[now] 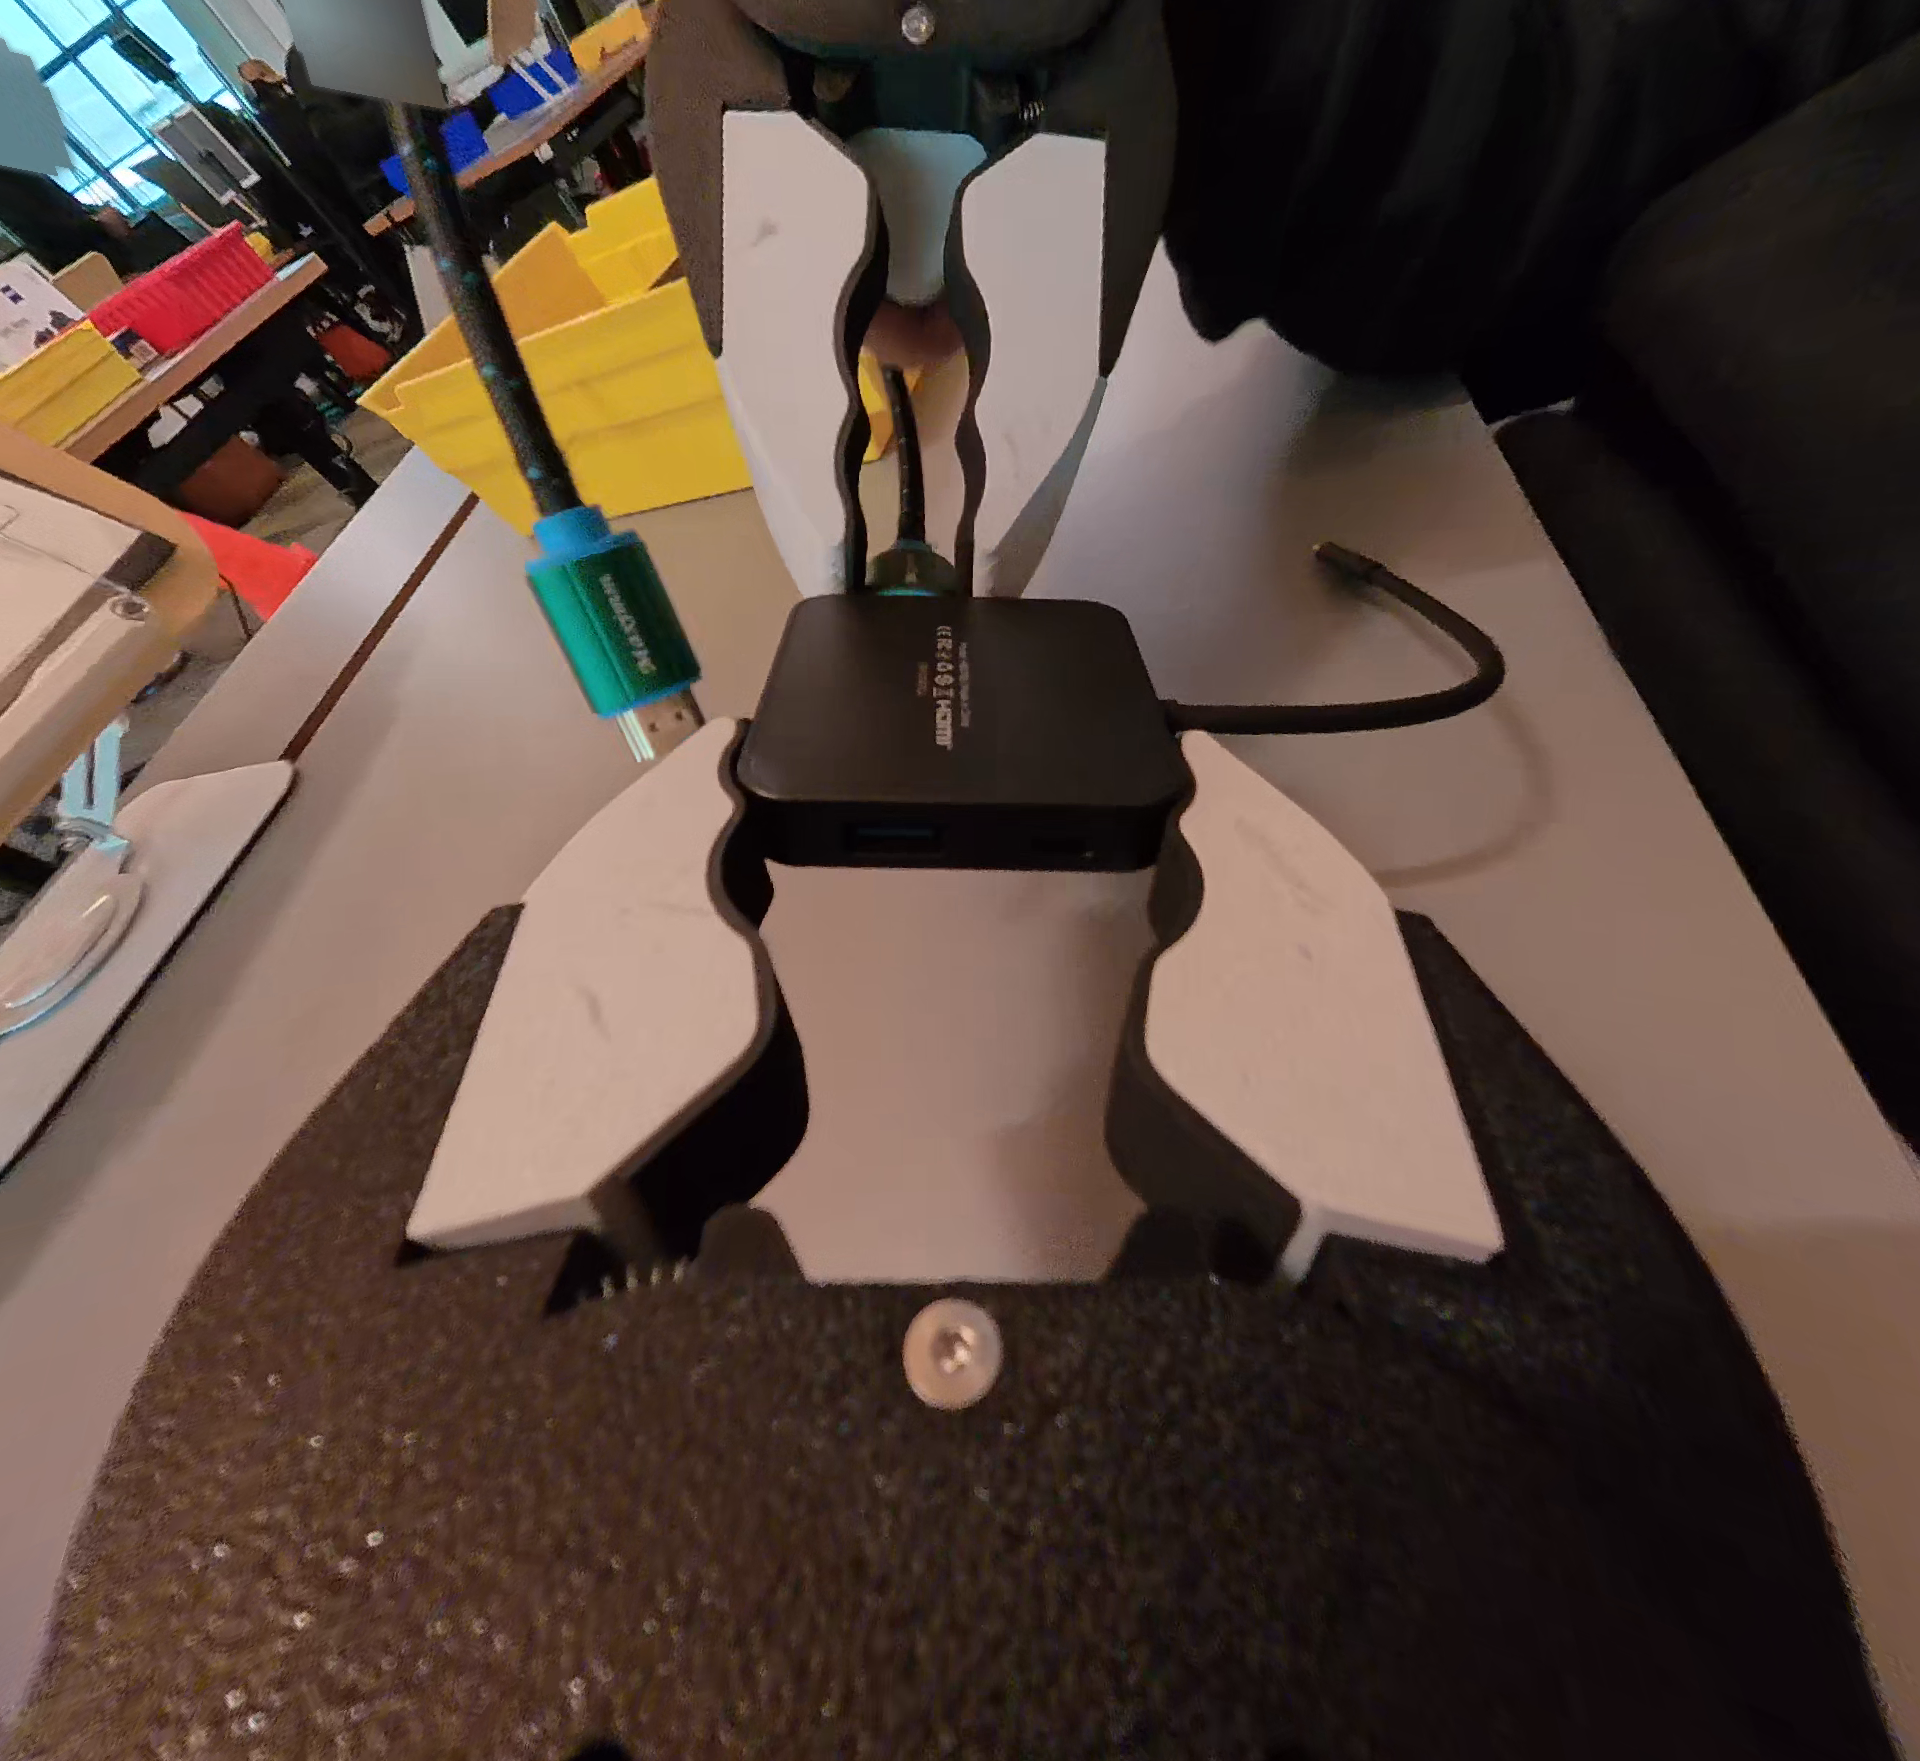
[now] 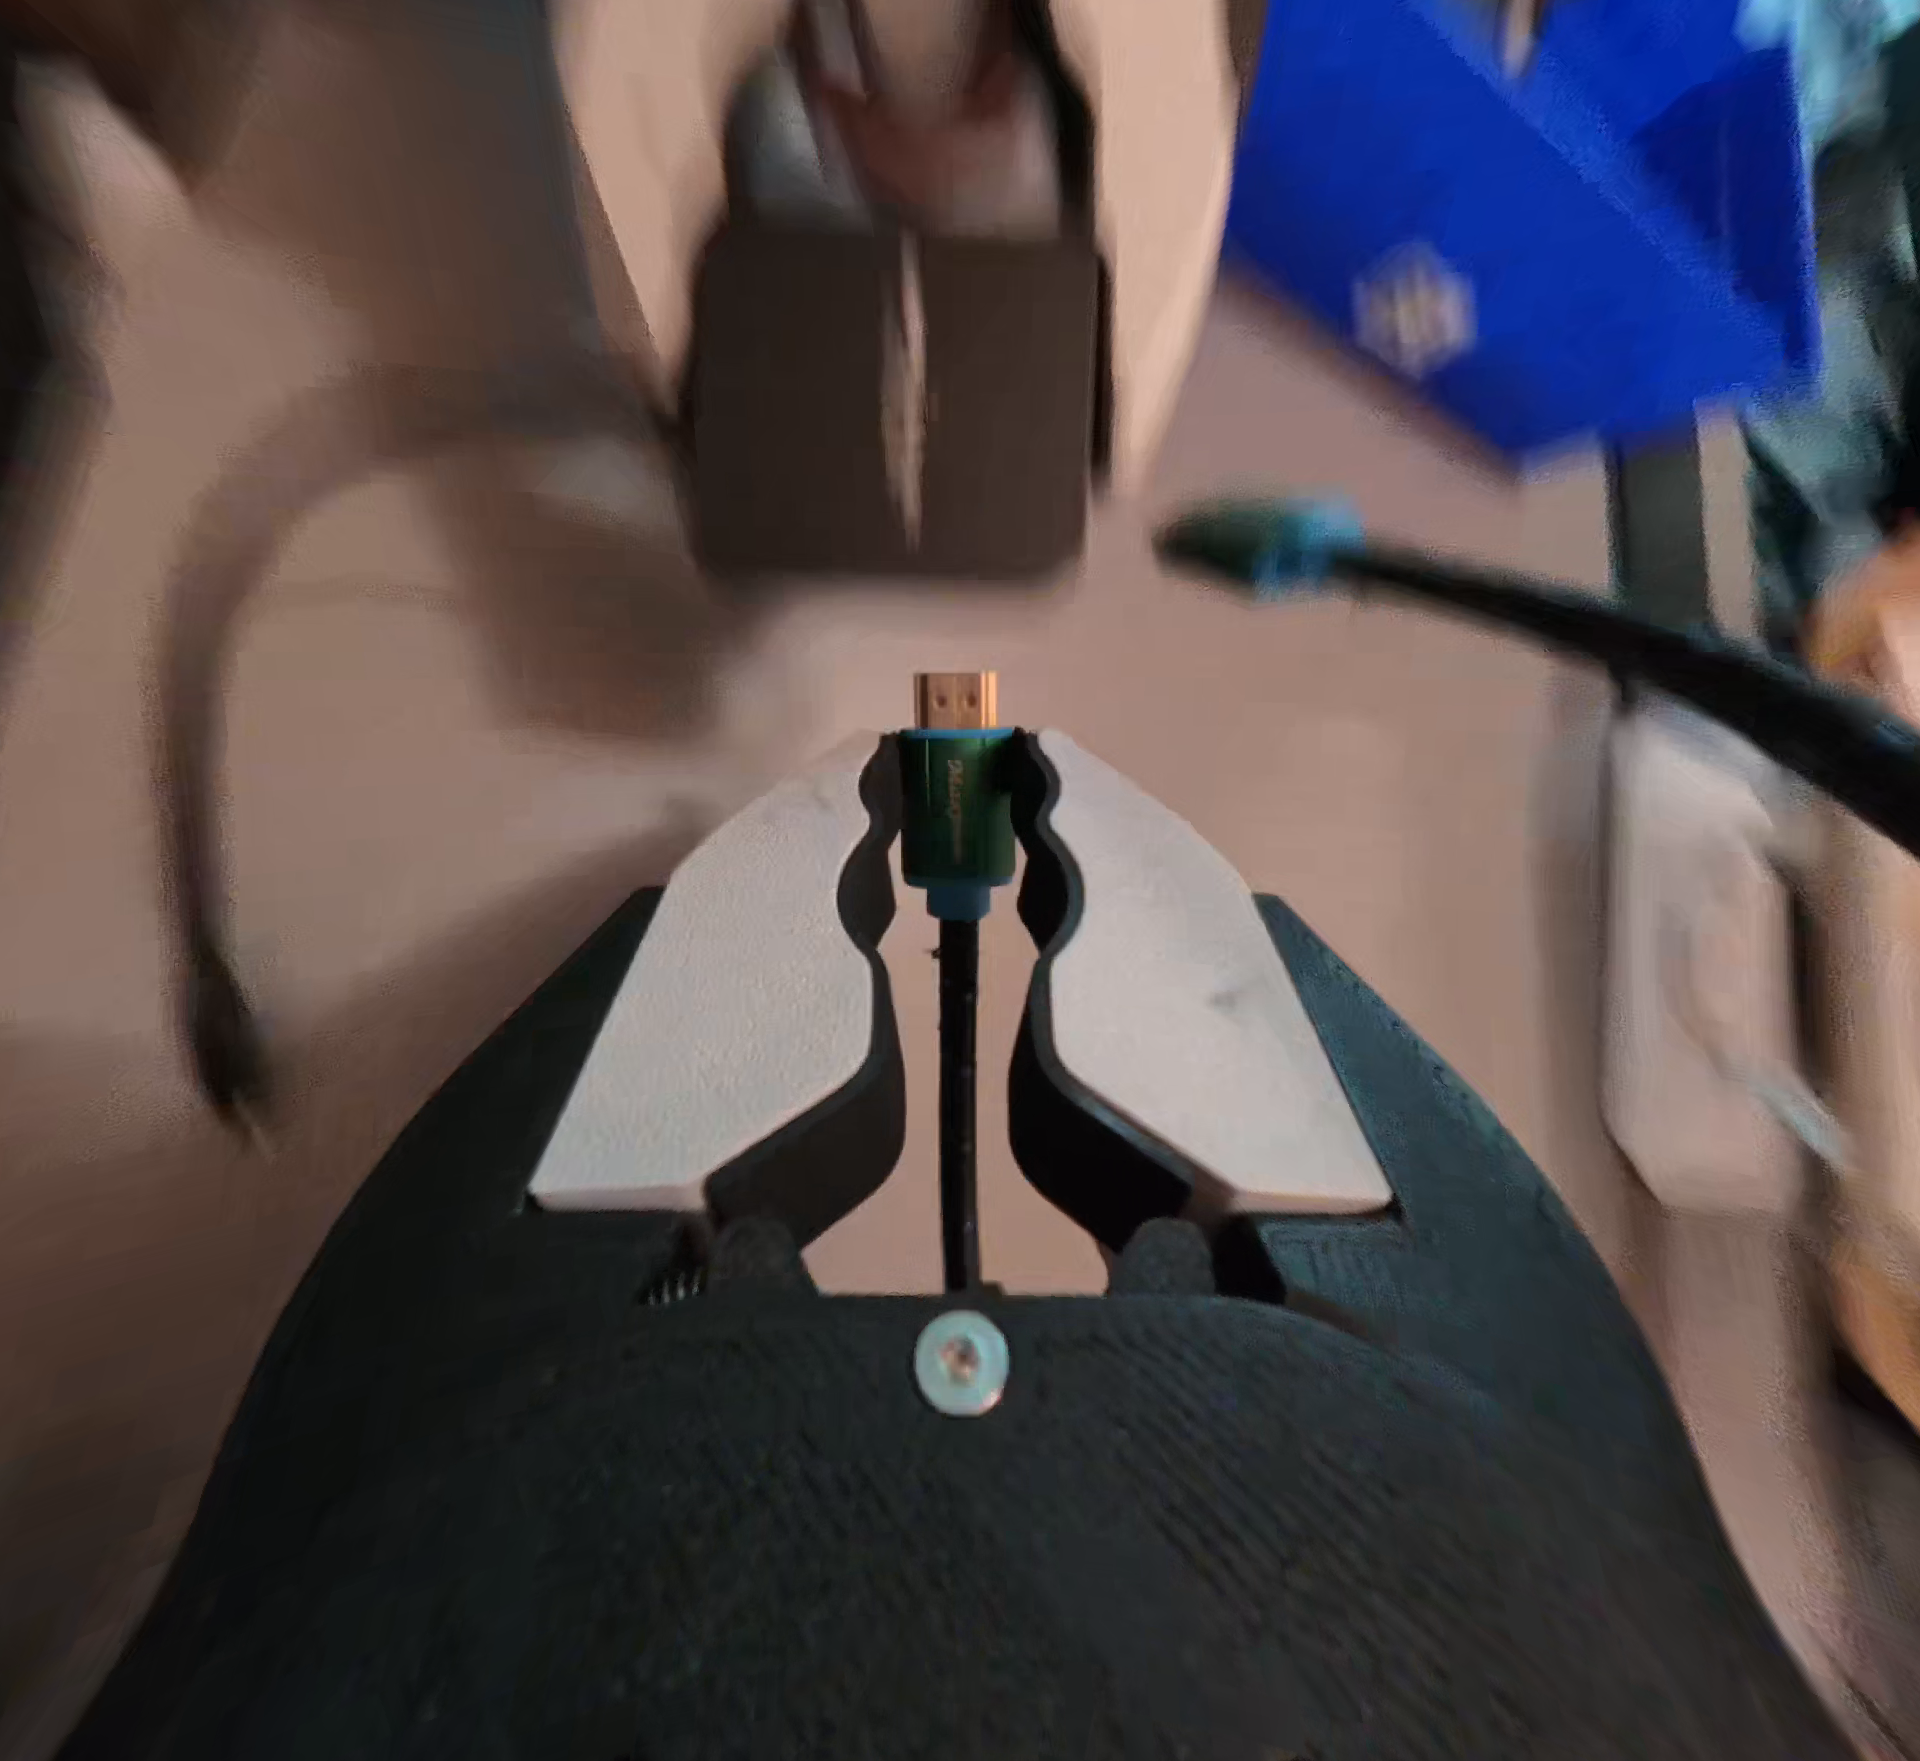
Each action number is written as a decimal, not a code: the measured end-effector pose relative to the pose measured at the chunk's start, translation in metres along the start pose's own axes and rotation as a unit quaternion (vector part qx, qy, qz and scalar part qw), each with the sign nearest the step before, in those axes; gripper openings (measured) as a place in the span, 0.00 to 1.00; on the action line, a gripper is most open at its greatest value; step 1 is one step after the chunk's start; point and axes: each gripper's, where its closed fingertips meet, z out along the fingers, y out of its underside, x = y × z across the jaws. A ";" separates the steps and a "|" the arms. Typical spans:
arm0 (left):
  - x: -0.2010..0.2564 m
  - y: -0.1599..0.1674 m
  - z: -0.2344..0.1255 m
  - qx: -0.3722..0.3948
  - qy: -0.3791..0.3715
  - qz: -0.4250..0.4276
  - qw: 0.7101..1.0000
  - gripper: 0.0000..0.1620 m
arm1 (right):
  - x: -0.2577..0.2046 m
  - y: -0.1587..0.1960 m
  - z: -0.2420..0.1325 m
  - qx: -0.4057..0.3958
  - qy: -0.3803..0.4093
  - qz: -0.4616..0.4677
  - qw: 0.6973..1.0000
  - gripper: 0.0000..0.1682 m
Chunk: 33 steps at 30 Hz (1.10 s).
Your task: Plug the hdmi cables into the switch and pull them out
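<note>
A black switch box lies on the grey table. My left gripper is shut on its near corners, one white finger on each side. My right gripper is shut on a green HDMI plug. The plug's gold tip points at the blurred switch, with a gap between them. In the left wrist view the right gripper stands just behind the switch's far edge. A second green HDMI plug lies loose left of the switch and also shows in the right wrist view.
The switch's own black cable curls off to the right. Yellow bins stand at the table's far end. A black-gloved hand holds the right gripper. A monitor stand is at the left. A blue bin shows, blurred.
</note>
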 end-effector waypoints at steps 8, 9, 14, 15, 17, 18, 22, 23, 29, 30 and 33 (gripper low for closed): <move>-0.046 -0.055 -0.101 0.139 -0.140 -0.008 0.980 0.44 | 0.068 -0.014 -0.092 0.121 0.192 0.035 0.973 0.12; -0.046 -0.055 -0.100 0.138 -0.143 -0.005 0.980 0.44 | 0.074 -0.012 -0.106 0.118 0.222 0.033 0.967 0.12; -0.050 -0.039 -0.094 0.123 -0.145 -0.021 0.981 0.44 | 0.115 0.042 -0.208 0.145 0.410 0.130 0.891 0.12; -0.050 -0.036 -0.092 0.122 -0.143 -0.025 0.982 0.44 | 0.121 0.058 -0.227 0.172 0.437 0.162 0.868 0.12; -0.050 -0.032 -0.087 0.120 -0.138 -0.032 0.983 0.44 | 0.127 0.100 -0.243 0.209 0.446 0.228 0.840 0.12; -0.050 -0.030 -0.084 0.116 -0.135 -0.033 0.983 0.44 | 0.130 0.123 -0.247 0.219 0.456 0.250 0.826 0.12; -0.048 -0.021 -0.073 0.098 -0.126 -0.039 0.986 0.44 | 0.132 0.182 -0.240 0.241 0.447 0.319 0.800 0.12; -0.047 -0.019 -0.071 0.096 -0.124 -0.040 0.987 0.44 | 0.132 0.179 -0.240 0.265 0.438 0.315 0.799 0.12; -0.045 -0.011 -0.061 0.079 -0.115 -0.043 0.989 0.44 | 0.142 0.180 -0.227 0.353 0.391 0.405 0.747 0.12; -0.045 -0.010 -0.061 0.077 -0.115 -0.043 0.989 0.44 | 0.145 0.184 -0.229 0.381 0.391 0.429 0.720 0.13; -0.045 -0.012 -0.061 0.083 -0.114 -0.044 0.989 0.44 | 0.147 0.205 -0.240 0.443 0.371 0.504 0.642 0.13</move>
